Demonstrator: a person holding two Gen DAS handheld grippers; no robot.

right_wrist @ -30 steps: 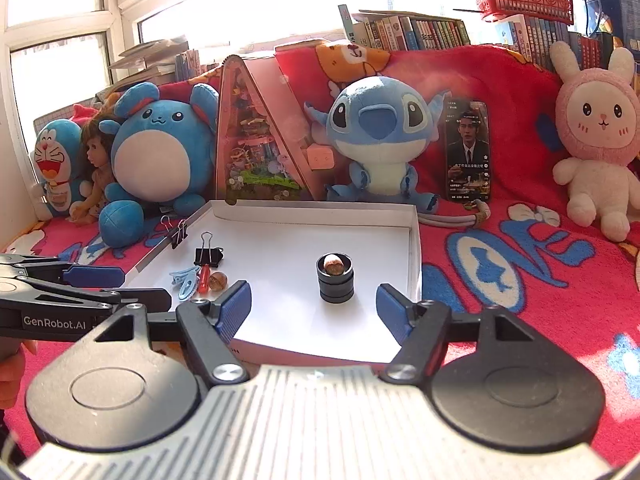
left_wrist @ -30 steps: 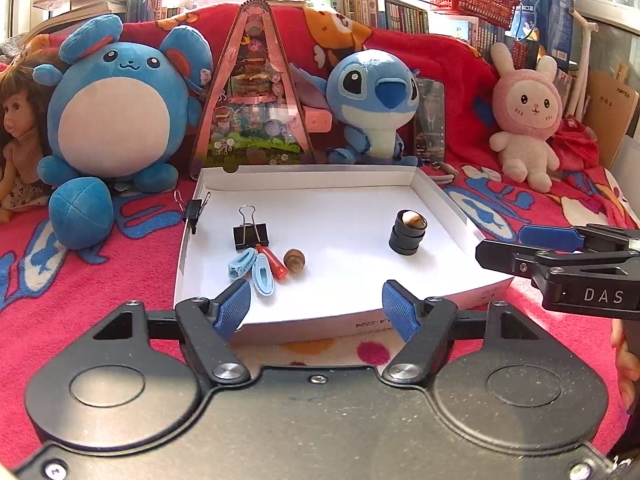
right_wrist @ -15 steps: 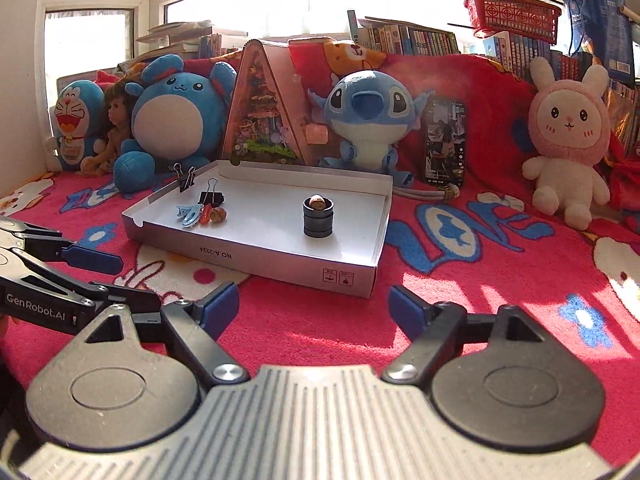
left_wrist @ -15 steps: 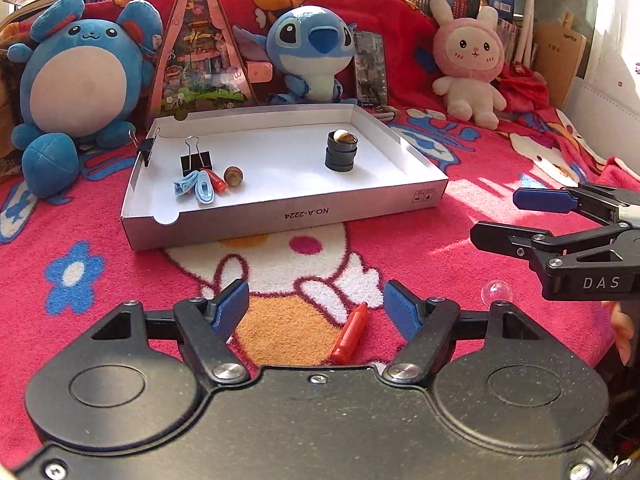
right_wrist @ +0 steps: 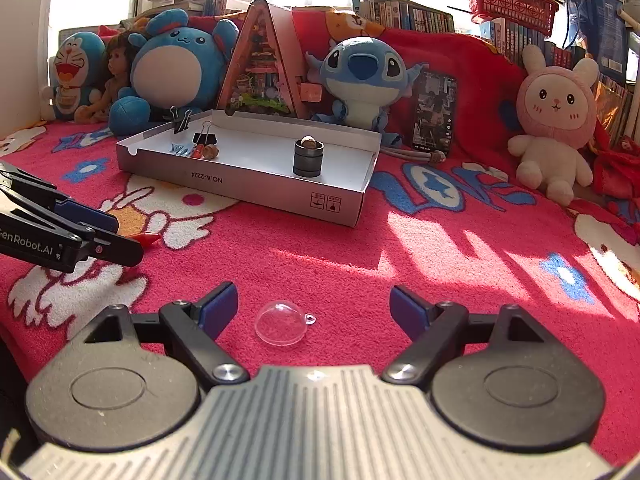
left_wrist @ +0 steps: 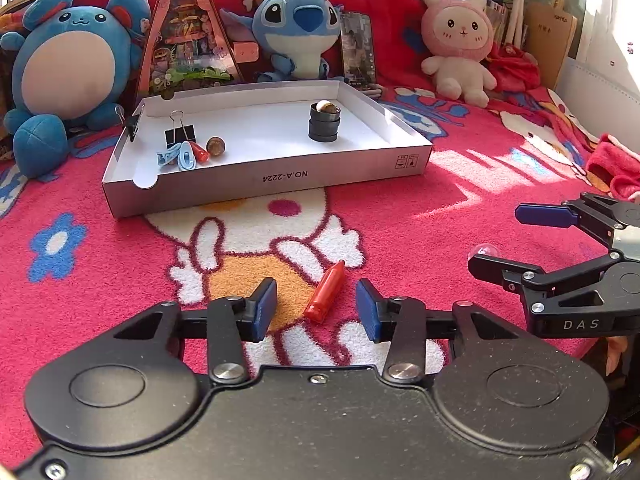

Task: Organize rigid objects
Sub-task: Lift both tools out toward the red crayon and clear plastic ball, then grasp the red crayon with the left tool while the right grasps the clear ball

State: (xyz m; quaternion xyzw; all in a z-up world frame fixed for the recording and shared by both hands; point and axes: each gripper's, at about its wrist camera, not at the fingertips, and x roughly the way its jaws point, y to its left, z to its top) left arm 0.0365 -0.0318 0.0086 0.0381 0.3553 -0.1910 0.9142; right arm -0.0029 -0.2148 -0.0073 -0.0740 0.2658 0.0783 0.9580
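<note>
A small red bullet-shaped piece (left_wrist: 326, 296) lies on the red blanket between the blue pads of my left gripper (left_wrist: 316, 309). The jaws are closing around it, and a gap still shows on each side. A clear plastic half-dome (right_wrist: 283, 323) with a small loop rests on the blanket between the wide-open pads of my right gripper (right_wrist: 314, 312), touching neither. The white shallow box (left_wrist: 280, 178) stands further back, holding a black binder clip (left_wrist: 179, 133), blue clips, a red piece, a brown bead and a black stack of rings (left_wrist: 324, 122). The right gripper (left_wrist: 520, 240) also shows in the left wrist view.
Plush toys line the back: a blue round one (left_wrist: 68, 64), a blue alien (left_wrist: 296, 28) and a pink rabbit (left_wrist: 456, 44). A triangular miniature house (left_wrist: 188, 36) and a phone (right_wrist: 434, 114) stand behind the box. Books and a red basket (right_wrist: 512, 0) sit higher up.
Both grippers pulled back from the box and sank toward the blanket. The left jaws narrowed around the red piece. The right gripper came down over the clear dome.
</note>
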